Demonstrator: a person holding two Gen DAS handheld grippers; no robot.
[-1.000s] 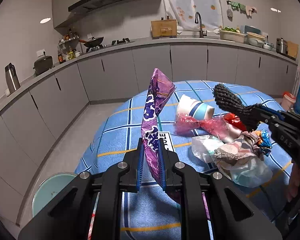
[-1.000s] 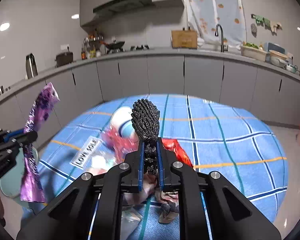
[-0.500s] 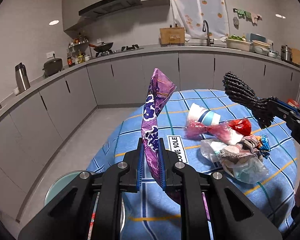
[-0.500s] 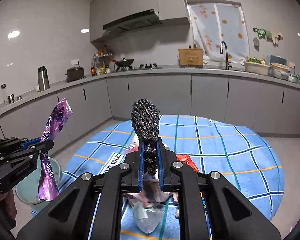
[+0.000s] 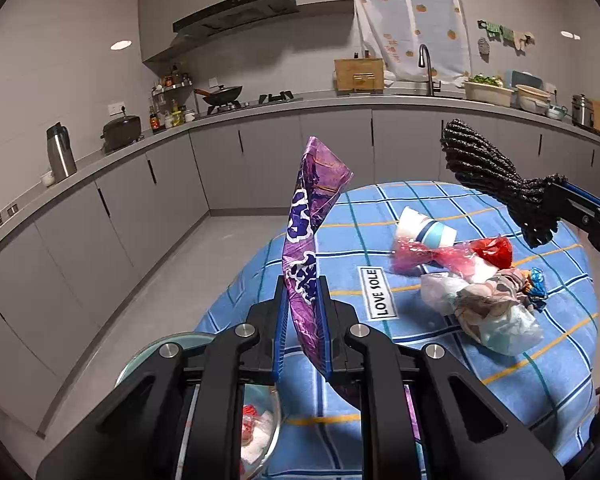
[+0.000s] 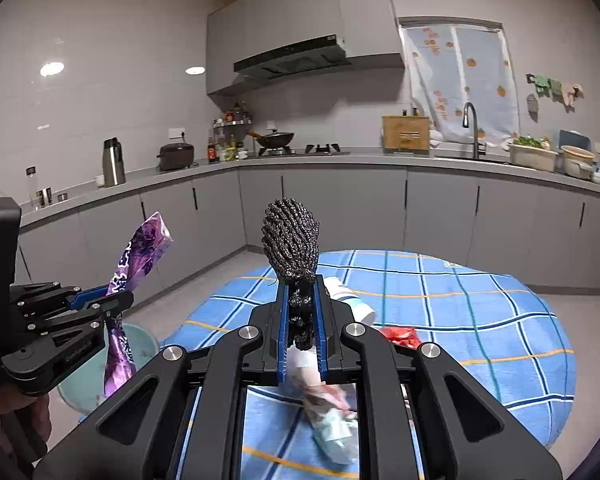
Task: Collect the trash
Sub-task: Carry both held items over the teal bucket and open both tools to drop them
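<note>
My left gripper (image 5: 303, 308) is shut on a purple snack wrapper (image 5: 310, 216) and holds it upright in the air, above a pale green trash bin (image 5: 204, 344) on the floor by the table's edge. My right gripper (image 6: 301, 312) is shut on a black knobbly mesh piece (image 6: 291, 240) and holds it high over the table. In the left wrist view the mesh piece (image 5: 488, 176) shows at the right; in the right wrist view the wrapper (image 6: 136, 264) and left gripper (image 6: 112, 304) show at the left, over the bin (image 6: 140, 344). A trash pile (image 5: 480, 296) lies on the blue checked cloth (image 5: 540, 380).
A paper cup (image 5: 424, 230), pink film (image 5: 428, 256), a red wrapper (image 5: 494, 250) and clear bags (image 5: 500, 324) lie on the round table. The bin holds some trash (image 5: 256, 428). Grey kitchen cabinets (image 5: 260, 152) run along the far walls, with bare floor between them and the table.
Both grippers have risen and pulled back from the table with their loads. The left gripper has moved left, so the bin now shows beneath the purple wrapper.
</note>
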